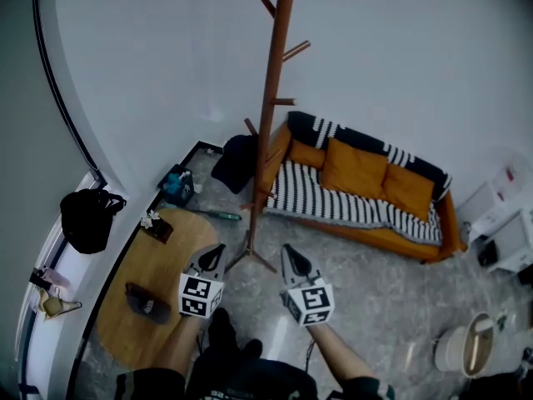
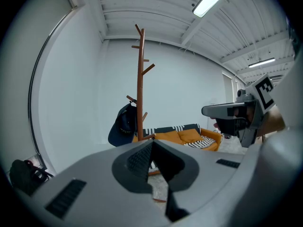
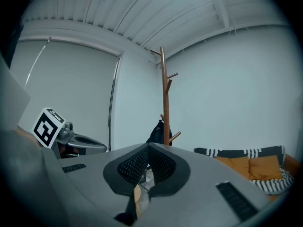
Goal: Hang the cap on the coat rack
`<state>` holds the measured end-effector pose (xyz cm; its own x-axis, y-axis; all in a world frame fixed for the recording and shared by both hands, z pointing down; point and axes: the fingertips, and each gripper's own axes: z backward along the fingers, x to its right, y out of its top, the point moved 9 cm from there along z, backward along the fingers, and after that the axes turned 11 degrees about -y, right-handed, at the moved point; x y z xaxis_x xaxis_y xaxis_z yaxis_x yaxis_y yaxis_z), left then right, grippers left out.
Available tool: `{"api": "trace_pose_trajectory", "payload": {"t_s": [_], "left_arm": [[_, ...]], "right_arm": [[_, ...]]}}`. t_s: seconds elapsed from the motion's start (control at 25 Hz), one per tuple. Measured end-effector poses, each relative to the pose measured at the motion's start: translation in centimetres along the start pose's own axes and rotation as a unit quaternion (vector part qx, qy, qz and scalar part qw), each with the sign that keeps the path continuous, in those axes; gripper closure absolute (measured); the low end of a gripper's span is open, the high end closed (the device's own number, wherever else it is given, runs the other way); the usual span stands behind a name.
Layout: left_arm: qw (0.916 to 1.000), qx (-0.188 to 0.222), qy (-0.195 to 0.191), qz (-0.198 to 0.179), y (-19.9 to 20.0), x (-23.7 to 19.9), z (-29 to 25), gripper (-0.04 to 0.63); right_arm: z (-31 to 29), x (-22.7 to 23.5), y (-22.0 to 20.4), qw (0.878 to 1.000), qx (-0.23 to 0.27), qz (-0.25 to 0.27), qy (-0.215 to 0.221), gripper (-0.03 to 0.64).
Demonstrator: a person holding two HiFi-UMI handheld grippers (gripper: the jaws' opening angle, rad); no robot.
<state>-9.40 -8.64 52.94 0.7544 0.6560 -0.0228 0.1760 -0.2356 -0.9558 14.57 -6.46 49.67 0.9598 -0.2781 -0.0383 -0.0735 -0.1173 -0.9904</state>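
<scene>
A tall wooden coat rack (image 1: 272, 98) stands in the middle of the room, in front of a sofa. One dark cap (image 1: 236, 161) hangs from a low peg on it, also seen in the left gripper view as cap (image 2: 124, 126) and in the right gripper view as cap (image 3: 158, 132). A second dark cap (image 1: 146, 301) lies on the oval wooden table (image 1: 166, 257), left of my left gripper (image 1: 214, 254). Both that gripper and my right gripper (image 1: 292, 258) are held side by side, pointing toward the rack (image 2: 140, 79), shut and empty.
An orange sofa (image 1: 366, 182) with a striped blanket sits behind the rack. A black bag (image 1: 87, 219) rests on the window ledge at left. A teal box (image 1: 177, 186) stands by the wall. A white bin (image 1: 462, 348) is at the lower right.
</scene>
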Motion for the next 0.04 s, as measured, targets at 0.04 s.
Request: {"api": "trace_pose_trajectory", "payload": {"t_s": [0.04], "left_arm": [[1.0000, 0.000, 0.000, 0.000, 0.03, -0.06, -0.03, 0.595]], "right_arm": [[-0.04, 0.00, 0.10, 1.000, -0.001, 0.001, 0.000, 0.620]]}}
